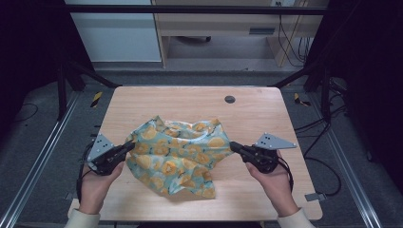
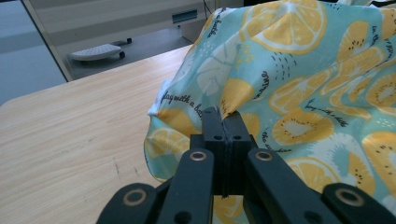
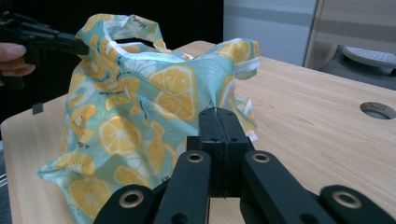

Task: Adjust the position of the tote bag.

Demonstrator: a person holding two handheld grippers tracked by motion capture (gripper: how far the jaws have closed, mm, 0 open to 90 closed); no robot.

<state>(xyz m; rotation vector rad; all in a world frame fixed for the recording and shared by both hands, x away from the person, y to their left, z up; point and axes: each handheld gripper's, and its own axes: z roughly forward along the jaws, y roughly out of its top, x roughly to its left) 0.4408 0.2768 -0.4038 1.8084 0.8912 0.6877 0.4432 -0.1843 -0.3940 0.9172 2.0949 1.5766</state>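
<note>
- A crumpled cloth point(image 1: 177, 156), teal with orange and lemon slices printed on it, sits on the wooden desk point(image 1: 266, 118), toward the near edge and roughly midway between the left and right edges.
- The left gripper point(image 1: 127, 146) meets the cloth at its left side. In the left gripper view its jaws are pressed together with a pinch of the fabric's edge between them.
- The right gripper point(image 1: 234, 146) meets the cloth's right side. In the right gripper view its jaws are likewise closed, with a fold of fabric nipped at their tips.
- Between the two holds the cloth rises off the desk in a loose, puffed heap, while its near part trails flat toward the near edge.
- It looks thin, light and limp: it will sag, fold and drape instead of keeping any shape.
- A hemmed edge or a corner is likely the surest place to hold it; a pinch in the middle would only bunch it.
- A small round hole point(image 1: 230, 99) sits in the desk near the far edge, well apart from the cloth.
</note>
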